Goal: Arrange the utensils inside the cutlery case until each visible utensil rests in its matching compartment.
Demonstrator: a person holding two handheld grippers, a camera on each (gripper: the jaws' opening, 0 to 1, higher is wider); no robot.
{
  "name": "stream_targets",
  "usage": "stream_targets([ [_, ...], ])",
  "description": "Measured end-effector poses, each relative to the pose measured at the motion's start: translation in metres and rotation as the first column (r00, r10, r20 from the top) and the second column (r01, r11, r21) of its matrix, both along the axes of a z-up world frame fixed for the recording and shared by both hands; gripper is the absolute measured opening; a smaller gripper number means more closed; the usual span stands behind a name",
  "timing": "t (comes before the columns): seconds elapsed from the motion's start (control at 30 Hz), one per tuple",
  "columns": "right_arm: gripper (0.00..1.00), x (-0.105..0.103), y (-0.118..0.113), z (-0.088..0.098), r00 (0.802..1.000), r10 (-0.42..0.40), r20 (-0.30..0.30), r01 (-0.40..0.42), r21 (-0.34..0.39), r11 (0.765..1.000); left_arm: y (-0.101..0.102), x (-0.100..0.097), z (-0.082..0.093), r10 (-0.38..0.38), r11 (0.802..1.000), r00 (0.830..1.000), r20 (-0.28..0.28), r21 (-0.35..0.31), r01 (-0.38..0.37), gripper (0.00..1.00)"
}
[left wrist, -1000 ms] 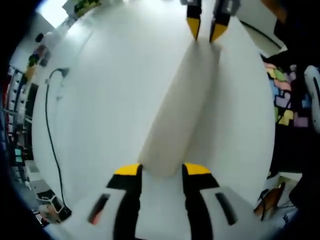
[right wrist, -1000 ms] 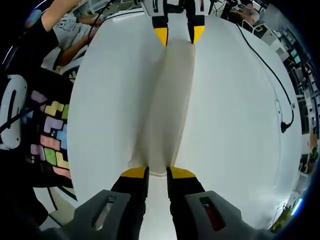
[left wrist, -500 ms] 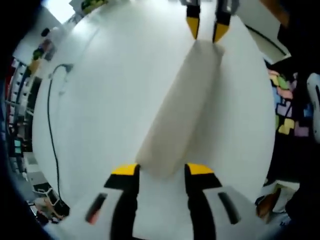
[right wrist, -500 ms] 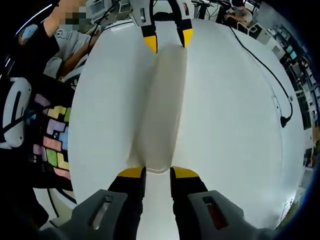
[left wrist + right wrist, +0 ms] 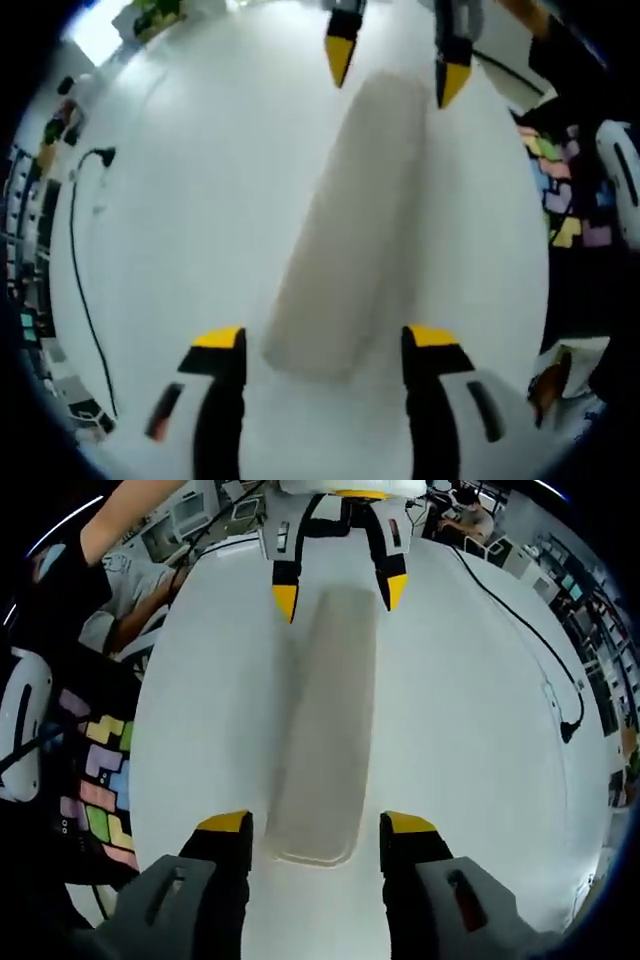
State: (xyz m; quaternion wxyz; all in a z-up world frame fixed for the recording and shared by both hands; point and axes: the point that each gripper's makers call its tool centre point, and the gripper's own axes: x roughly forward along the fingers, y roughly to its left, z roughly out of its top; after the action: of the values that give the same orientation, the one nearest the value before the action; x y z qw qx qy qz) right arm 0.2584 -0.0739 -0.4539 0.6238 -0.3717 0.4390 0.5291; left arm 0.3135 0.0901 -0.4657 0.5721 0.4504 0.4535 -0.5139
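Observation:
A long, pale beige cutlery case (image 5: 350, 220) lies flat on the white table (image 5: 200, 180), its lid side up and nothing of its inside showing. My left gripper (image 5: 326, 342) is open, its jaws spread wide on either side of the case's near end without touching it. At the far end my right gripper (image 5: 396, 70) is open too, straddling that end. In the right gripper view the same case (image 5: 325, 720) runs away from my open right gripper (image 5: 317, 827) toward the open left gripper (image 5: 340, 595).
A black cable (image 5: 75, 260) trails along one side of the table (image 5: 480, 730), also seen as the cable (image 5: 530, 620). A colourful puzzle mat (image 5: 100, 770) lies on the floor past the other table edge. A person's arm (image 5: 120, 510) shows beyond the far corner.
Both grippers were shut on the ends of the case. They have opened and let go, and the case now rests on the table between the spread jaws.

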Motion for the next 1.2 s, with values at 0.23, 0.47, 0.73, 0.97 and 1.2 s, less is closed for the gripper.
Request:
stream_targets([
  [0.23, 0.5, 0.005, -0.003, -0.012, 1.0, -0.003, 0.004, 0.003, 0.013, 1.0, 0.005, -0.003, -0.007, 0.049, 0.998, 0.997, -0.062, -0.045, -0.051, 0.56],
  [0.47, 0.53, 0.006, 0.003, -0.015, 1.0, -0.012, -0.014, 0.013, 0.06, 0.998, 0.006, -0.003, -0.005, 0.058, 0.989, 0.997, -0.05, -0.135, -0.064, 0.57],
  [0.73, 0.45, 0.011, 0.005, -0.017, 1.0, 0.02, 0.021, -0.022, 0.088, 0.996, -0.002, -0.009, -0.002, 0.085, 0.968, 0.996, -0.039, -0.235, -0.092, 0.52],
  [0.97, 0.45, 0.01, 0.006, -0.017, 0.999, 0.021, 0.033, -0.025, 0.137, 0.99, -0.005, -0.018, 0.0, 0.102, 0.939, 0.995, -0.021, -0.328, -0.103, 0.49],
  [1.2, 0.44, 0.014, 0.004, -0.014, 0.998, 0.048, 0.04, -0.055, 0.203, 0.978, -0.008, -0.023, 0.001, 0.145, 0.928, 0.989, -0.016, -0.344, -0.142, 0.48],
])
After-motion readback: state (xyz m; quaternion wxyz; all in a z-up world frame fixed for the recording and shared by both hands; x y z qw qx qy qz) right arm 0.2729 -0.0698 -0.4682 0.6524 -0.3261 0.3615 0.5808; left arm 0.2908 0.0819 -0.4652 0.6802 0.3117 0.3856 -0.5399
